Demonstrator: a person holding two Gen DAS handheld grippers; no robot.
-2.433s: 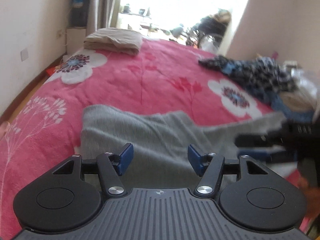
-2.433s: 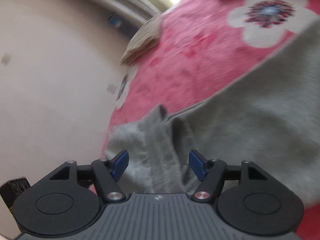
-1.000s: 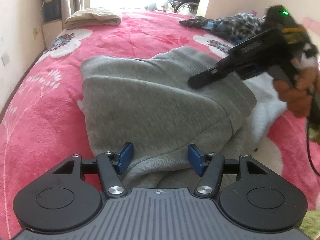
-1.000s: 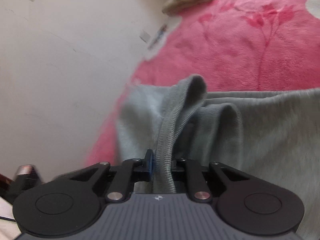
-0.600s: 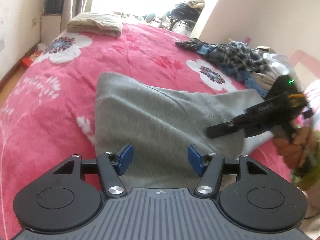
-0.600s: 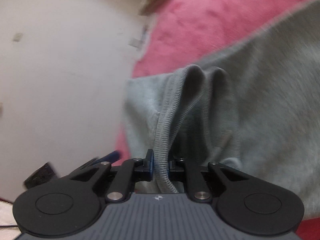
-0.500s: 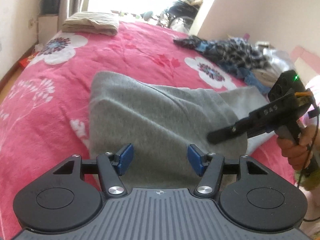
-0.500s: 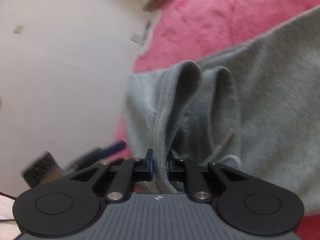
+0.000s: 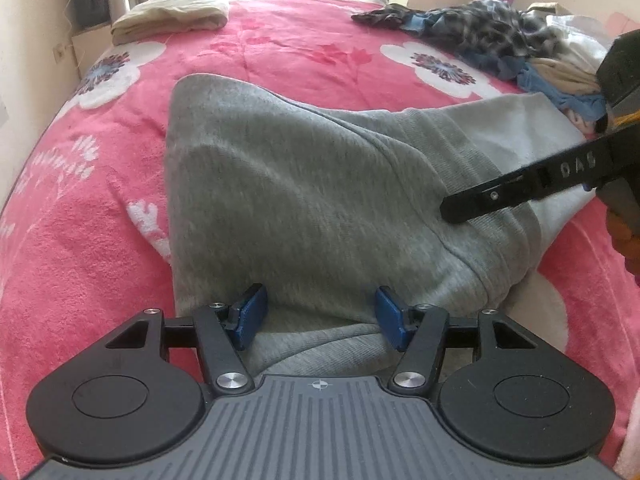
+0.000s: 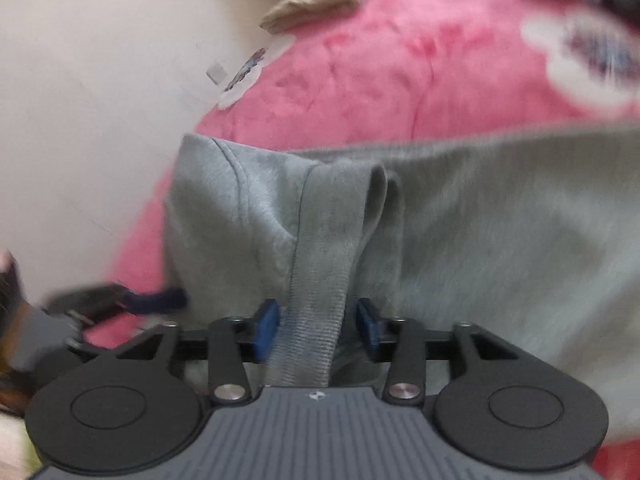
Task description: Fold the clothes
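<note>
A grey sweatshirt-like garment lies folded over on the pink flowered blanket. My left gripper is open, its blue pads either side of the garment's near edge. My right gripper is open, with the garment's ribbed hem lying loose between its pads. The right gripper also shows in the left wrist view, resting over the garment's ribbed band at the right. The garment fills the right wrist view.
A folded beige cloth lies at the far left corner of the bed. A heap of dark patterned and blue clothes lies at the far right. A wall runs along the bed's left side.
My right gripper has opened and let go of the ribbed hem it was pinching. The garment has been carried over and now lies lower on the bed. My left gripper stayed open.
</note>
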